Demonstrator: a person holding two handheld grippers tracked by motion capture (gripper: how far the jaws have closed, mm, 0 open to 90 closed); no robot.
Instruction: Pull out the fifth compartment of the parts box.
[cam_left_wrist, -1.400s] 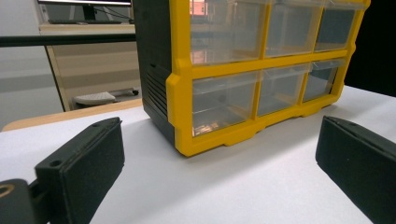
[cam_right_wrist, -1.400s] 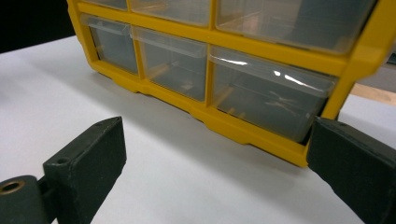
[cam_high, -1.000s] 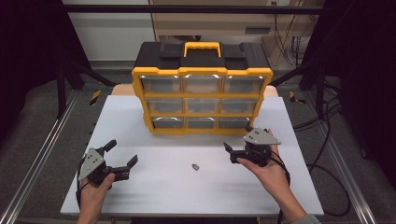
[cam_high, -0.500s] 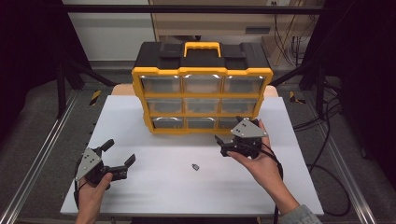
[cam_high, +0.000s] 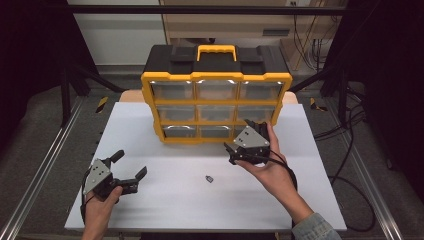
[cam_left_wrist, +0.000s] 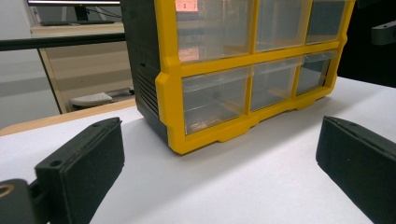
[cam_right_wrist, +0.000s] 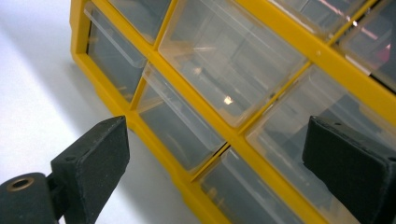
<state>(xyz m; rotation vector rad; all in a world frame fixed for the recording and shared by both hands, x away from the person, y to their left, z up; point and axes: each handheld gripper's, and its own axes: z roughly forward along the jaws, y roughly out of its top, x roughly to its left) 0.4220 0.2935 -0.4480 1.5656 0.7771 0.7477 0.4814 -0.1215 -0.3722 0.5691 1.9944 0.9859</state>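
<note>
A yellow and black organizer (cam_high: 216, 95) with clear drawers stands upright at the back middle of the white table (cam_high: 310, 200). My right gripper (cam_high: 242, 137) is open and held close to the organizer's lower right drawers, not touching them. In the right gripper view the open right gripper (cam_right_wrist: 219, 158) frames tilted clear drawers (cam_right_wrist: 224, 60) and the yellow frame (cam_right_wrist: 261, 116). My left gripper (cam_high: 129, 164) rests open near the table's front left. In the left gripper view the left gripper (cam_left_wrist: 219, 149) faces the organizer (cam_left_wrist: 219, 70) across bare table. A small dark part (cam_high: 209, 178) lies between the hands.
Metal rails (cam_high: 40, 170) run along both sides of the table. Cables (cam_high: 350, 150) trail off at the right. A yellow carry handle (cam_high: 216, 50) tops the organizer. Open table surface lies in front of the organizer.
My right gripper has moved left and forward from the table's right side up to the organizer's lower right drawers. The left gripper has stayed nearly still.
</note>
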